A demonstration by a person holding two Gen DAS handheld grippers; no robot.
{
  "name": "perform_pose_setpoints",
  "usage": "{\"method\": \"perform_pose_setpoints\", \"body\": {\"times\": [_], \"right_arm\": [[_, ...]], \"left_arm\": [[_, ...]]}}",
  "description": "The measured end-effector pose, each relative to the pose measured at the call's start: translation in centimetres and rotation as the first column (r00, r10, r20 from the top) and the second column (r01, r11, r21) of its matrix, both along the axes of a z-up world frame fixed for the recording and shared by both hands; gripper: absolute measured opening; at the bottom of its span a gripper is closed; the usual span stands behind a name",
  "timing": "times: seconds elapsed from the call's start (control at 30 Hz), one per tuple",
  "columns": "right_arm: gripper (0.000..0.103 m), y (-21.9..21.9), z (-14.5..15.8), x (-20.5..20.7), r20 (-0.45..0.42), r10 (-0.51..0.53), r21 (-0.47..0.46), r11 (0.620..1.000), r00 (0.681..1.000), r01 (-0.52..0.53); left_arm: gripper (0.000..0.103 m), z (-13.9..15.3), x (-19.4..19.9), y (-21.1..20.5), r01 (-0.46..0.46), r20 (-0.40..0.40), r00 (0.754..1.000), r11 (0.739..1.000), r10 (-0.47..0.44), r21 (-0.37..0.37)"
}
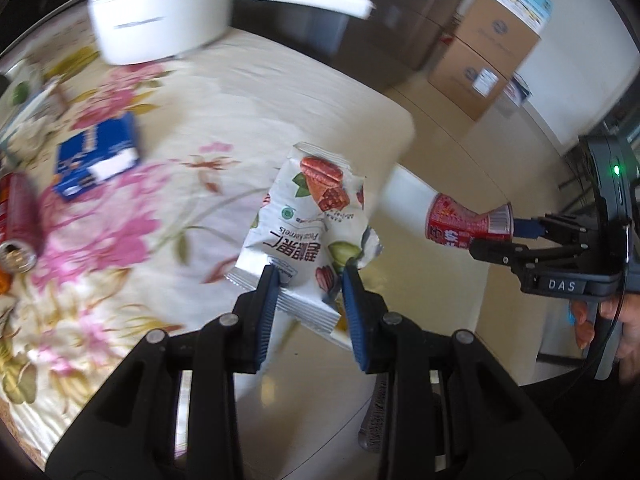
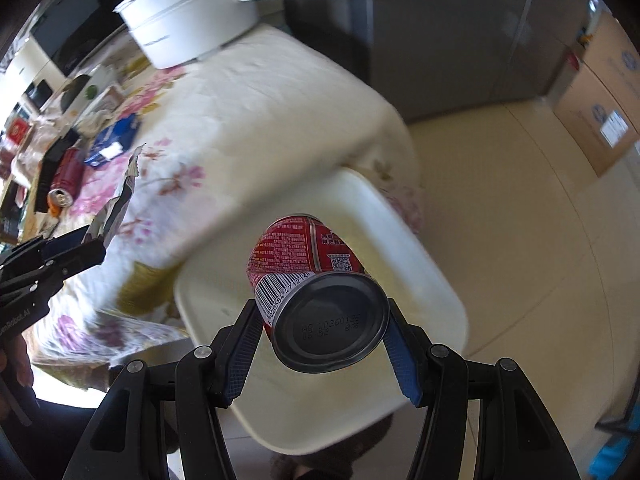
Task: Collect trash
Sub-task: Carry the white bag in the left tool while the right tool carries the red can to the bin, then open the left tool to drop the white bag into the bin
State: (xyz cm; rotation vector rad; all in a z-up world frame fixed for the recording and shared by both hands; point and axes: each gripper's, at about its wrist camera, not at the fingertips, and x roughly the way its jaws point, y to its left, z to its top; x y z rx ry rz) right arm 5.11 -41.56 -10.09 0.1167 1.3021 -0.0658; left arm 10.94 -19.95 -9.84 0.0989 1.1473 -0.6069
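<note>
Snack packaging filled the left wrist view: a crinkled white foil nut bag [image 1: 308,220] printed with red-brown pecans was clenched at its lower edge between the blue-padded fingers of the left gripper [image 1: 310,292], hanging over the rounded corner of a table draped in a cream cloth with pink flowers [image 1: 160,208]. Beside it, the right gripper [image 2: 320,316] was closed on a dented red drink can [image 2: 316,280], its dark base turned toward the camera, above a cream plastic chair seat [image 2: 420,260] at the table's corner. On the cloth well behind lay a second red can [image 1: 18,224] on its side, near a blue and white carton [image 1: 98,156]. A white pot with a long handle [image 1: 160,12] stood at the table's far edge. Brown cardboard boxes [image 1: 488,56] were stacked on the pale floor beyond.
</note>
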Motion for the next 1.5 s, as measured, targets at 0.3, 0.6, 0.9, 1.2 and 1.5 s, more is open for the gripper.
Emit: {"method": "perform_pose_setpoints", "body": {"times": [0.3,0.6,0.9,1.2,1.5], "right_arm": [[0.061,-3.1,-0.6,-1.7,-0.017,-0.053,-0.005,0.999,0.998,0.053],[0.061,-4.6,-1.0,-2.7,-0.023,-0.083,-0.004,0.997,0.996,0.083],[0.061,-6.0,-1.8,-3.7,-0.045,-0.105,-0.005,0.994,0.993,0.105],[0.061,-5.6,-2.2,-3.6,-0.06,-0.088,-0.003,0.996,0.994,0.088],[0.061,-2.6,-3.5,-2.4,-0.108,-0.019,-0.019,1.0,0.994,0.017]], "left_arm": [[0.035,-2.0,-2.2,-6.0,0.156,0.015,0.988,0.986,-0.157,0.057],[0.035,-3.0,-3.0,-8.7,0.249,0.003,0.968,0.966,-0.25,0.075],[0.098,-3.3,-2.7,-9.3,0.248,0.085,0.962,0.962,-0.258,0.109],[0.099,-1.5,-1.4,-5.2,0.148,0.093,0.983,0.982,-0.159,0.118],[0.099,0.1,-0.6,0.2,0.004,0.083,0.996,0.996,-0.012,0.094]]}}
